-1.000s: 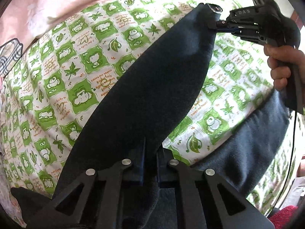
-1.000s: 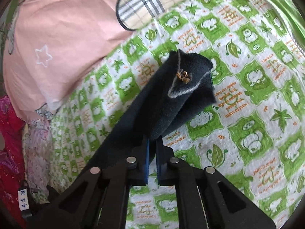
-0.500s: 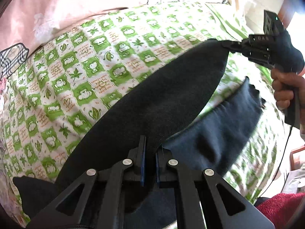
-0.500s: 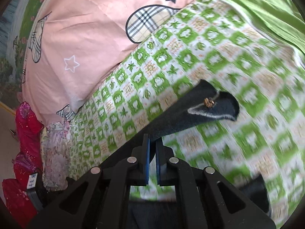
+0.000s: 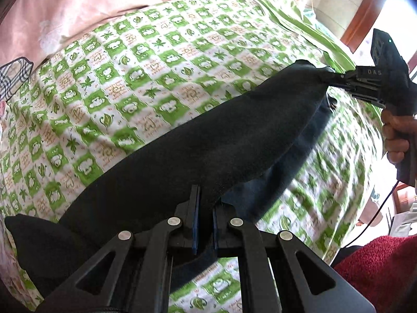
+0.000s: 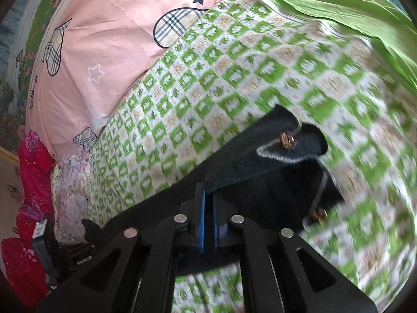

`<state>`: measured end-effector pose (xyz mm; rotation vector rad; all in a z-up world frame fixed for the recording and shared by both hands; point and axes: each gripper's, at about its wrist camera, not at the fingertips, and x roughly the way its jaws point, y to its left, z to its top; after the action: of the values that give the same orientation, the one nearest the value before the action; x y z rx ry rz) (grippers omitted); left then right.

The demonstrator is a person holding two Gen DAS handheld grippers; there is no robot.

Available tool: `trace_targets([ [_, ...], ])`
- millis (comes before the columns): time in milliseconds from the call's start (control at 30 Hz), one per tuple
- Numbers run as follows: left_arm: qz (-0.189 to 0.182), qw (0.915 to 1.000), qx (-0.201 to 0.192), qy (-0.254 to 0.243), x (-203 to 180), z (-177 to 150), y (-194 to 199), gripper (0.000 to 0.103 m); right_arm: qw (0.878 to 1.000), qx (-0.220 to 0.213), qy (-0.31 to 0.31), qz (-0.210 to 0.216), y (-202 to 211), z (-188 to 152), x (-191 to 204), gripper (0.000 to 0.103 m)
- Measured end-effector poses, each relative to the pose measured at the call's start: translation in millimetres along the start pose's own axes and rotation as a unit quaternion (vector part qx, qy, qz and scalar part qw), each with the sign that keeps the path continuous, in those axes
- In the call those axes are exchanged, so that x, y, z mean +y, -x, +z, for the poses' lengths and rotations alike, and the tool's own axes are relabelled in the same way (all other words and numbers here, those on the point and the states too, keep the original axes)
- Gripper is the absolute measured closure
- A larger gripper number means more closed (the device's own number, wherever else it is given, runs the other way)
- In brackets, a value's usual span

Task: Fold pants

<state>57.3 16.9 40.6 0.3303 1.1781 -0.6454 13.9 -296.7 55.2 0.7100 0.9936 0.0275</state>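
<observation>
Pants hang stretched above the green-checked bedsheet, long axis running between the two grippers; left gripper is clamped on the near end; right gripper pinches the far end. Lower leg trails beneath, nearer the right hand.

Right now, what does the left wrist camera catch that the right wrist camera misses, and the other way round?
Only the left wrist view shows the right tool from outside, pinching one end of the dark pants, the person's hand on its handle, and a red towel.

Only the right wrist view shows the pants' gold ornament and grey trim, plus magenta fabric at the bed's edge.

Both show the green patterned sheet, the pink bedding, and a tool shut on the pants.
</observation>
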Motion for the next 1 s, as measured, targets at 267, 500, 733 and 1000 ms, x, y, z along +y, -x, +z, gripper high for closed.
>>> trace_targets([
  [267,-0.003,0.9998,0.020,-0.005,-10.8,-18.2,-13.5,0.097,0.999,0.025,-0.010,-0.035,-11.2,-26.9,-21.7,0.097],
  [500,-0.003,0.9991,0.041,0.011,-10.9,-30.6,-38.8,0.096,0.996,0.052,-0.016,-0.064,-25.3,-38.2,-36.8,0.096],
  [733,0.006,0.9969,0.048,0.063,-2.7,-38.7,-41.0,0.086,0.996,0.057,0.009,-0.071,-17.4,-36.9,-25.1,0.069],
  [1000,0.001,0.9898,0.039,0.137,19.0,-57.6,-9.0,0.065,0.992,0.055,0.102,-0.046,8.1,-45.9,9.5,0.061],
])
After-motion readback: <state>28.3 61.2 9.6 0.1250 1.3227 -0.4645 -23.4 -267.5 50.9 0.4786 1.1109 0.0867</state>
